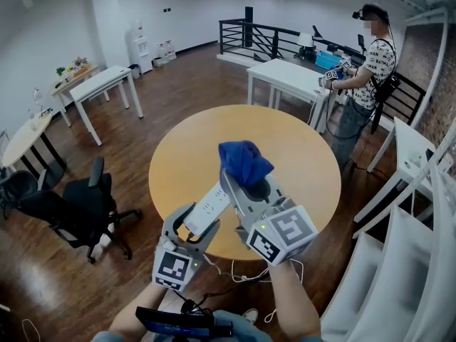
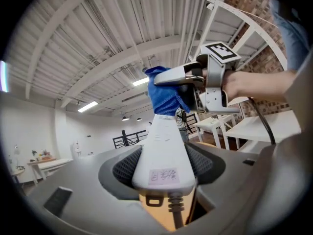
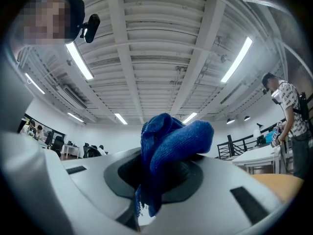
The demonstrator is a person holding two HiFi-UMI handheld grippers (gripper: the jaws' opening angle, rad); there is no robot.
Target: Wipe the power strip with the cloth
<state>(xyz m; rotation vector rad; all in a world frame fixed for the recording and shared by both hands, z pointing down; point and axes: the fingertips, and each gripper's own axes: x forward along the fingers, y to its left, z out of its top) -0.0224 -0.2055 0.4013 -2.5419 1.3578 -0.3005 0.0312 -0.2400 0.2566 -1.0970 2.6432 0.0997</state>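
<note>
**Wiping power strip (image 1: 211, 206) with cloth (image 1: 244, 161)**

Clamps left gripper (image 1: 196, 224) wide across the white strip's near end. Pinches bunched blue cloth in right gripper (image 1: 246, 184) at the strip's far end, above the round table's (image 1: 303, 152) near edge.

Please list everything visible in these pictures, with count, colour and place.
round table: one, light wood, centre
power strip: one, white, in the left gripper, above the table's near edge
cloth: one, blue, bunched in the right gripper, at the strip's far end
office chair: one, black, left of the table
other tables: several, white, around the room
railing: one, black, back
second person: one, standing back right
left gripper: one, grey, shut on the power strip
right gripper: one, grey, shut on the cloth
forearms: two, bottom edge
</note>
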